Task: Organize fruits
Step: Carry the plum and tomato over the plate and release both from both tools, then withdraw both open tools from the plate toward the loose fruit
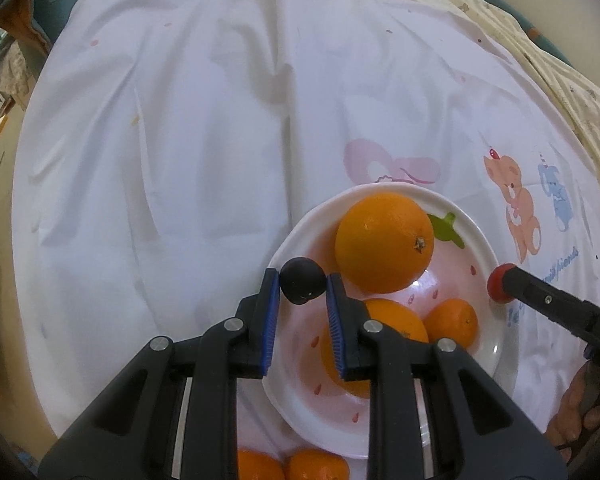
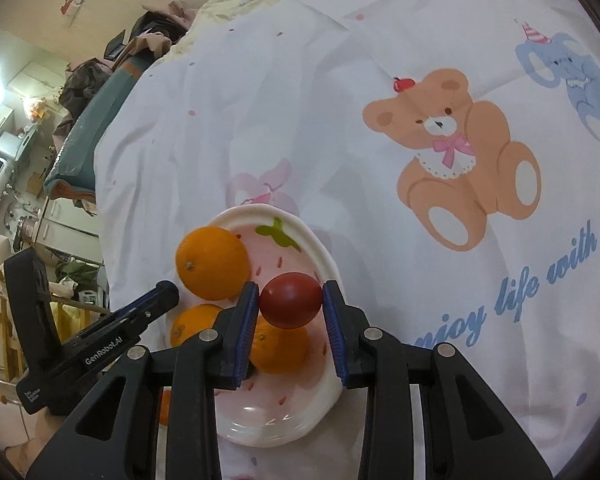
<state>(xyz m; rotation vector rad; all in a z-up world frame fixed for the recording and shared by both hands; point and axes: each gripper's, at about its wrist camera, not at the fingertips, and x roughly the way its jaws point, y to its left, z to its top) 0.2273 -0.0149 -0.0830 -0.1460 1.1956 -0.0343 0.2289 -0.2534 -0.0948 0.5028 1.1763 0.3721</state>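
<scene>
Left gripper (image 1: pixel 302 285) clamped on dark plum (image 1: pixel 302 281) at plate (image 1: pixel 485 248) left rim. Right gripper (image 2: pixel 291 300) clamped on red tomato (image 2: pixel 291 300) above plate; three oranges (image 1: pixel 384 242) inside.

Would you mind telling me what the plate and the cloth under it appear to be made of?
The plate looks like glazed ceramic: glossy white rim with highlights and a painted strawberry motif, though hard plastic is possible. The cloth looks like thin matte woven cotton, creased and printed with cartoon bears.

The right tool (image 2: pixel 291 302) grips a red fruit (image 2: pixel 290 300) over the strawberry-print bowl (image 2: pixel 320 256) — three oranges (image 2: pixel 213 263) inside — with the left tool (image 2: pixel 162 294) alongside.
</scene>
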